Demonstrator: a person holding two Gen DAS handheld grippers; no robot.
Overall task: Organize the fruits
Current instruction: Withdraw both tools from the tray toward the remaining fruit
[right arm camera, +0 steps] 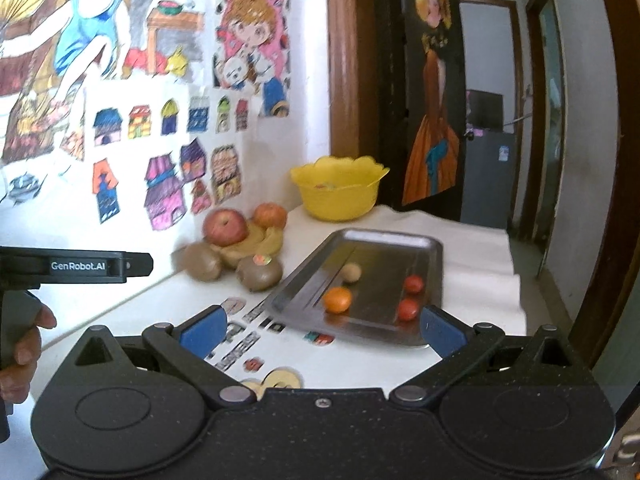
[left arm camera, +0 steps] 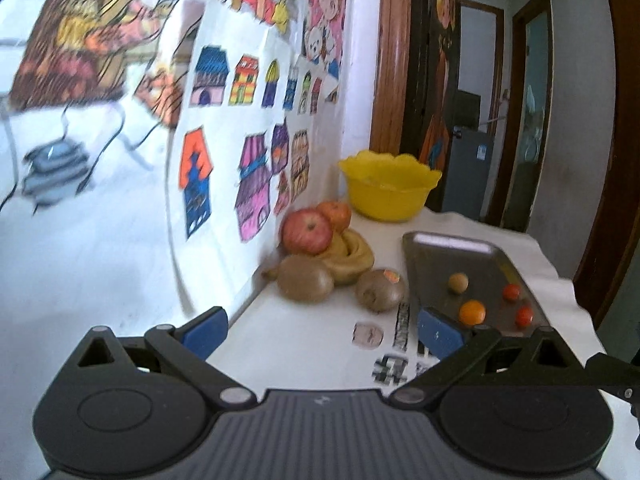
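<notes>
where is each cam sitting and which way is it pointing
Left wrist: rides the left gripper, aimed along the table at the kiwis and metal tray; its own open jaws show.
Right wrist: rides the right gripper, aimed at the same tray; open jaws, plus a hand holding the other gripper at left.
Shared: yellow bowl, apple, tray fruits, wall drawings.

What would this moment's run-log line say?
left gripper: open, empty | right gripper: open, empty | tray: four small fruits | bowl: behind tray | apples, kiwis, banana: piled by wall
</notes>
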